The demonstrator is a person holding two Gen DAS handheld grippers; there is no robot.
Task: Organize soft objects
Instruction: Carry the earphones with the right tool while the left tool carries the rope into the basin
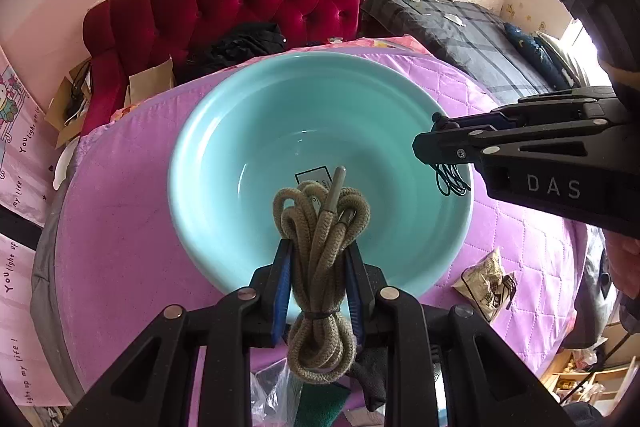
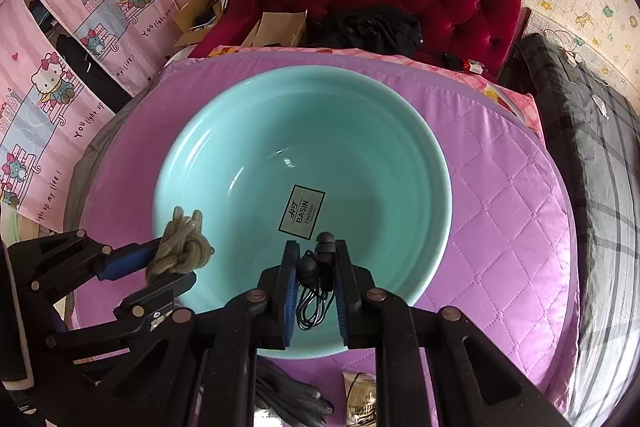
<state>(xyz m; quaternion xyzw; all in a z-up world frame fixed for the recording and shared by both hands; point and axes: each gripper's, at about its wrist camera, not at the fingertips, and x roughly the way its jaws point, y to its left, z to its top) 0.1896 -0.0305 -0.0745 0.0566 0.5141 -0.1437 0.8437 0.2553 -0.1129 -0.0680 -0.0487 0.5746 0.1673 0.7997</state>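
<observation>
A bundled khaki braided rope (image 1: pixel 320 267) w/ metal tips is clamped between the blue pads of the left gripper (image 1: pixel 319 259), held over the near rim of the round turquoise plastic basin (image 2: pixel 248 115). Black wired earphones (image 2: pixel 316 275) are pinched in the right gripper (image 2: pixel 316 267), also above the basin's near edge. The basin is seen resting on a purple quilted cover (image 2: pixel 500 195), approx. centre.
</observation>
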